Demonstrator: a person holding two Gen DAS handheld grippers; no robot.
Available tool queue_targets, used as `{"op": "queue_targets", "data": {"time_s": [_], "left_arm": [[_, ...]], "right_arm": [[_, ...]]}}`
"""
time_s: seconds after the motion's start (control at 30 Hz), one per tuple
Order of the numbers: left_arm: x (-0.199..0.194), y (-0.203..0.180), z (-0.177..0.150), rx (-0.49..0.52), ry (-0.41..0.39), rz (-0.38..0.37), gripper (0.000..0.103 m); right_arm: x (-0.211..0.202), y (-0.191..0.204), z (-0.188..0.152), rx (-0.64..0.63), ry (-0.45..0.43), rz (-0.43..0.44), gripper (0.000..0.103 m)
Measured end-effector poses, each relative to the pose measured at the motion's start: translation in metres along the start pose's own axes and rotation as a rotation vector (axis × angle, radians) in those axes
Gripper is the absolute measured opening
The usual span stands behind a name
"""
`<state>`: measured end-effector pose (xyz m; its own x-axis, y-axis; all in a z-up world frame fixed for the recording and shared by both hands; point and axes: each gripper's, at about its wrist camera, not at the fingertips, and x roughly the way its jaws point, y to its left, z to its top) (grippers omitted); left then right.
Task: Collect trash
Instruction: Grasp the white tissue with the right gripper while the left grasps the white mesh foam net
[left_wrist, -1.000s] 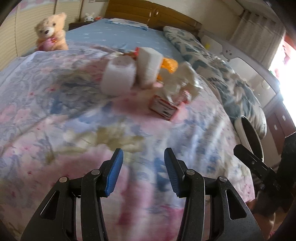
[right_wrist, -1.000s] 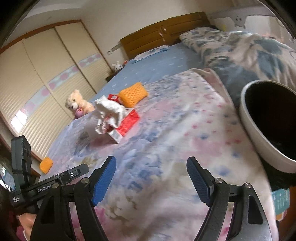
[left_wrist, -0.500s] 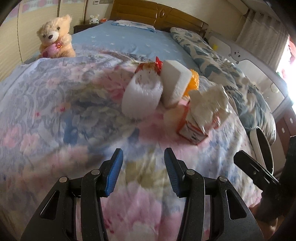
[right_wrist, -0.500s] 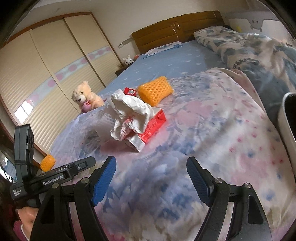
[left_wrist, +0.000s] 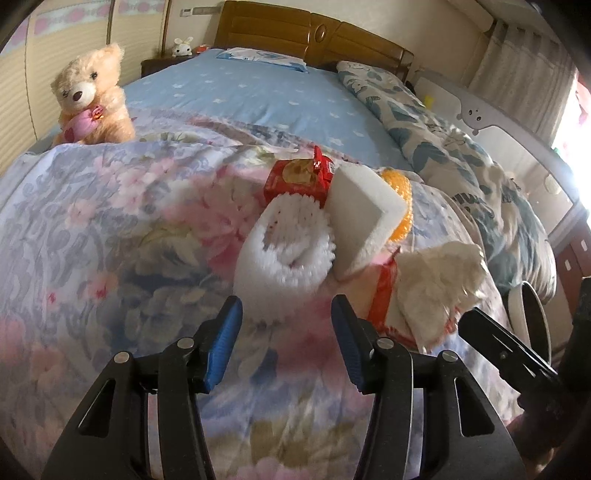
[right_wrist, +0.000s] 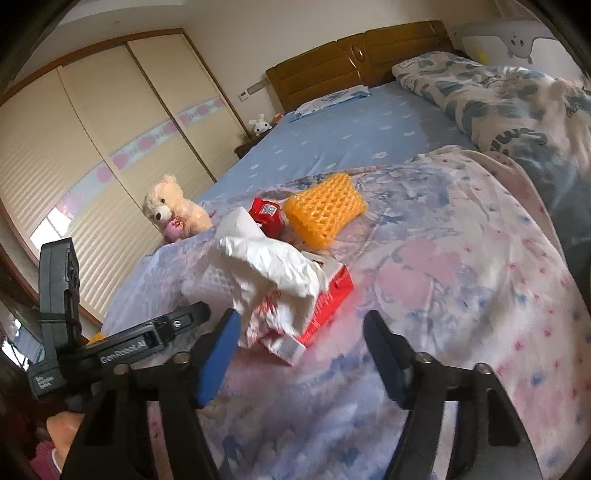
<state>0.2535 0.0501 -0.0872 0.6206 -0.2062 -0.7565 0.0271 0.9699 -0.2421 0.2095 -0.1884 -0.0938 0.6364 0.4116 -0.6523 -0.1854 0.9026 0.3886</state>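
Both grippers' fingers apart, empty | left gripper (left_wrist: 286, 338) opening | right gripper (right_wrist: 301, 356) closing | crumpled paper (right_wrist: 273, 267) half-hides red box (right_wrist: 327, 308)

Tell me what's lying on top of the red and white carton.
Crumpled white paper lies draped over the carton, covering its near end and most of its top. The red far side and one white corner still show. Anything under the paper is hidden.

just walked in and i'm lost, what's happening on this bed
A person is clearing trash off the bed with a handheld gripper in each hand. The left gripper sits just short of a white foam roll, jaws opening. The right gripper is at the crumpled paper on a red box, jaws closing. Nothing is held yet.
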Motion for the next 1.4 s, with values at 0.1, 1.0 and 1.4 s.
{"op": "queue_targets", "data": {"time_s": [0.1,1.0,1.4], "left_arm": [[0.004,0.0,0.003,0.001,-0.011,-0.016,0.037],[0.02,-0.019,0.008,0.037,-0.038,0.055,0.032],[-0.017,-0.016,-0.023,0.038,-0.063,0.022,0.018]], "right_arm": [[0.009,0.002,0.004,0.0,0.014,0.011,0.035],[-0.055,-0.026,-0.022,0.05,-0.021,-0.005,0.004],[-0.061,-0.049,-0.037,0.099,0.025,-0.032,0.027]]}}
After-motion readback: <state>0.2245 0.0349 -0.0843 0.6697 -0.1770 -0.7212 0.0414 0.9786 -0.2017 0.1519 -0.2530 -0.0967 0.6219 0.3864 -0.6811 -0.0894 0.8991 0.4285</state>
